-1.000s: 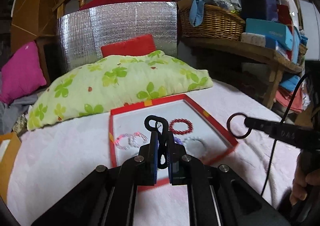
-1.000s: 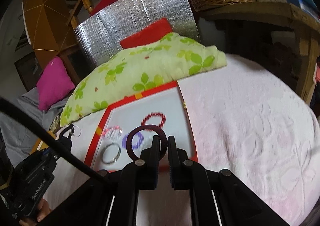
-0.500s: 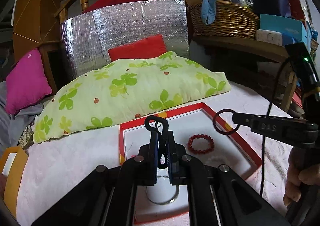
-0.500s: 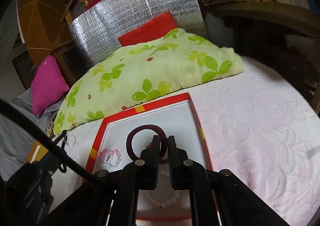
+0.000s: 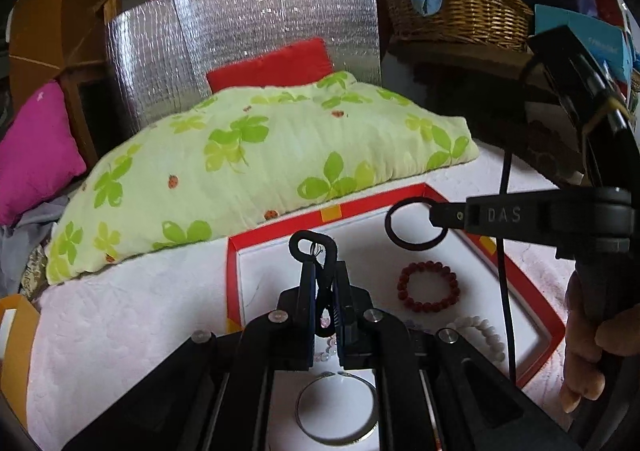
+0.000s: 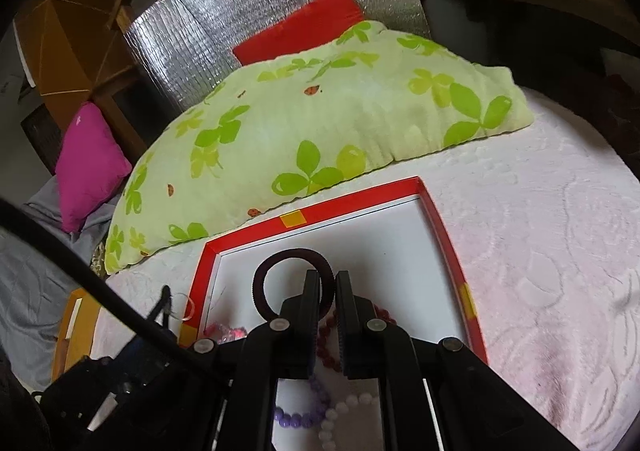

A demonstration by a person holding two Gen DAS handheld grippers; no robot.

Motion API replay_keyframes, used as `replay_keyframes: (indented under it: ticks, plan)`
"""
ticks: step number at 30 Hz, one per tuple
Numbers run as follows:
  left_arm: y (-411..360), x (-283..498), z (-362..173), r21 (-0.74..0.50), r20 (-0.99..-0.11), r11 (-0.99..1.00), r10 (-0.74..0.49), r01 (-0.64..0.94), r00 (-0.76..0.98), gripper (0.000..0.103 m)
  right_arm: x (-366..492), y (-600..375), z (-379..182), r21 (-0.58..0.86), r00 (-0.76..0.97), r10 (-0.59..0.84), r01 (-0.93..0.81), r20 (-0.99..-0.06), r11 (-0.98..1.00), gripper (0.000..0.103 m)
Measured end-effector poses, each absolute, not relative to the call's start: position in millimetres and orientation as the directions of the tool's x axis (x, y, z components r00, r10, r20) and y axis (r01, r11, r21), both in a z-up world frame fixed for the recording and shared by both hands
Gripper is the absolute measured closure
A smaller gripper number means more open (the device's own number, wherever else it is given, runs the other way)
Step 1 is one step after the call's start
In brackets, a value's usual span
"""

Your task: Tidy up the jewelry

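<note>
Jaws of both grippers are nearly closed on hair ties: the left gripper (image 5: 323, 271) pinches a black cord tie (image 5: 313, 247), the right gripper (image 6: 328, 291) a dark maroon hair tie (image 6: 294, 283), both held above the red-rimmed tray (image 5: 400, 205). Bare pink bedspread (image 6: 540, 251) lies open right of the tray, while the green clover pillow (image 5: 260, 175) crowds its far edge. Compared with a second ago both grippers sit further over the tray, whose white floor holds a silver bangle (image 5: 337, 409), red bead bracelet (image 5: 429, 286), white bead bracelet (image 5: 486, 335) and purple bead bracelet (image 6: 304, 409).
</note>
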State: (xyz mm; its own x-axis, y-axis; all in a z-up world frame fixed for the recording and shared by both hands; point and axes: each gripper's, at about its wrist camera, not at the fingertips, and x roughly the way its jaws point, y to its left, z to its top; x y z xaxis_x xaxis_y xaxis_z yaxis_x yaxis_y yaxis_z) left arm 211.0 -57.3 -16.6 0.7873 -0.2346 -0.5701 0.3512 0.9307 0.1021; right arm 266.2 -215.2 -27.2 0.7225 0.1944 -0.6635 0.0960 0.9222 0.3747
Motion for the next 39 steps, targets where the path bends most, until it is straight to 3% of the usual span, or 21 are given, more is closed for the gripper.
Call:
replay_keyframes:
  ticks: [19, 21, 22, 23, 28, 34, 37, 38, 39]
  plan:
    - [-75, 268, -54, 0.040, -0.750, 0.912, -0.243, 0.408, 0.616, 0.092, 326, -223, -64, 0.368, 0.634, 0.199, 0.145, -0.747, 0.918, 0.093]
    - [-74, 268, -54, 0.041, -0.754, 0.915, -0.235, 0.401, 0.614, 0.074, 328, -227, -65, 0.369, 0.636, 0.193, 0.156, -0.747, 0.916, 0.091]
    - [-73, 268, -54, 0.043, -0.751, 0.917, -0.231, 0.395, 0.618, 0.058, 327, -230, -65, 0.375, 0.640, 0.193, 0.161, -0.744, 0.913, 0.089]
    - [-71, 264, -50, 0.048, -0.739, 0.922, -0.227, 0.385, 0.634, 0.048, 326, -232, -64, 0.386, 0.646, 0.199, 0.161, -0.737, 0.909, 0.087]
    - [-62, 243, -27, 0.060, -0.691, 0.935, -0.214, 0.349, 0.691, 0.038, 308, -236, -49, 0.419, 0.670, 0.234, 0.126, -0.705, 0.899, 0.087]
    - [-47, 197, 3, 0.090, -0.657, 0.939, -0.196, 0.333, 0.728, 0.035, 259, -226, -18, 0.362, 0.690, 0.227, 0.055, -0.687, 0.930, 0.086]
    - [-28, 161, 23, 0.076, -0.626, 0.955, -0.178, 0.287, 0.759, 0.023, 219, -221, -2, 0.300, 0.706, 0.190, 0.033, -0.682, 0.953, 0.062]
    - [-22, 151, 28, 0.070, -0.618, 0.959, -0.173, 0.273, 0.767, 0.021, 197, -219, 6, 0.278, 0.725, 0.175, 0.024, -0.666, 0.960, 0.043]
    - [-16, 140, 34, 0.064, -0.610, 0.965, -0.163, 0.254, 0.776, 0.021, 180, -217, 11, 0.263, 0.743, 0.167, 0.013, -0.648, 0.965, 0.036]
